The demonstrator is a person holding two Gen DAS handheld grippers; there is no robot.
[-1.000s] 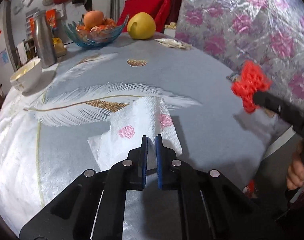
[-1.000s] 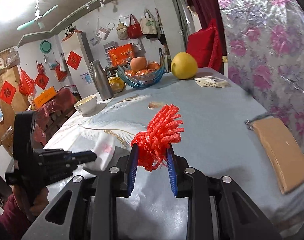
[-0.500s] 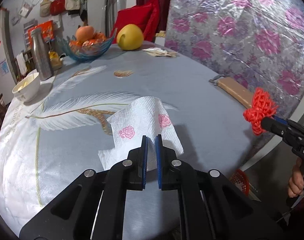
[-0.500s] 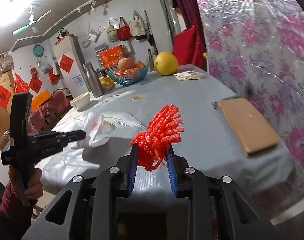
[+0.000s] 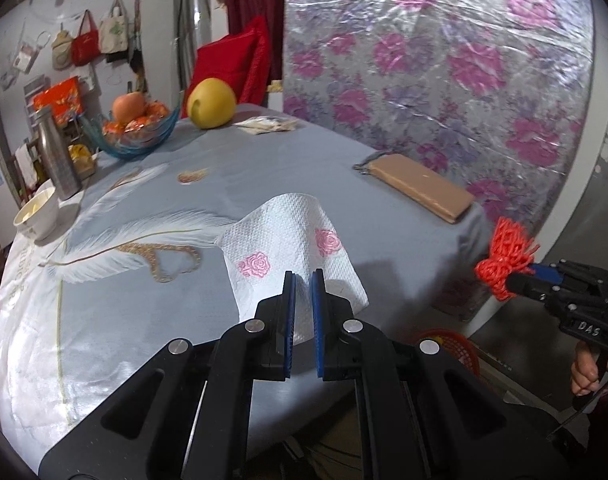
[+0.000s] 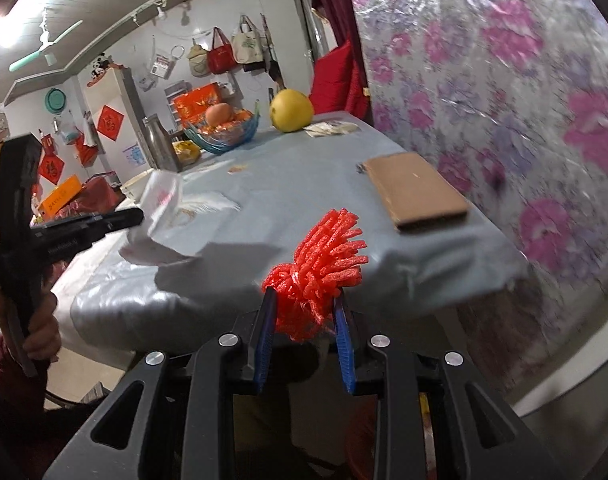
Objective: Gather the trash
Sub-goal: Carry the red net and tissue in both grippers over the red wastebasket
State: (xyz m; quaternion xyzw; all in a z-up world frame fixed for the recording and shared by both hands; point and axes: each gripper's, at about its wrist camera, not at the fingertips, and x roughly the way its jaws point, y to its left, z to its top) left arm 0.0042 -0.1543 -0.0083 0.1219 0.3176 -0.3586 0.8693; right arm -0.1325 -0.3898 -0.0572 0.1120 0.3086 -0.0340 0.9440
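Your left gripper (image 5: 303,280) has its blue ribbed pads drawn nearly together, pinching the lower edge of a white paper towel (image 5: 288,240). The sheet is embossed with a fine dimpled texture and printed with pink roses; it stands up from the pads in a loose arched fold, lifted clear of the table (image 5: 264,168). From your right wrist camera the same towel (image 6: 160,204) hangs crumpled off the left gripper's tip at the left of the view, above the near edge of the table.

Your right gripper (image 6: 304,312) is set at a narrow gap, its pads clamped on the knotted base of a red foam net (image 6: 324,260). The net is spongy mesh, gathered tight where you hold it and fanning out above into stubby tube-like strands. In the left wrist view it (image 5: 504,260) sits off the right edge of the table, past the corner.

The table wears a smooth, satiny grey-blue cloth with a white and gold feather print. A flat tan wallet (image 5: 422,190), rectangular with a slightly grainy face, lies near the right edge. At the far end stand a round yellow pomelo (image 5: 211,103), a wavy blue glass bowl (image 5: 132,136) of fruit, a brushed steel bottle (image 5: 58,158) and a white ceramic bowl (image 5: 38,216). A red basket (image 5: 452,350) shows on the floor below the table's corner.
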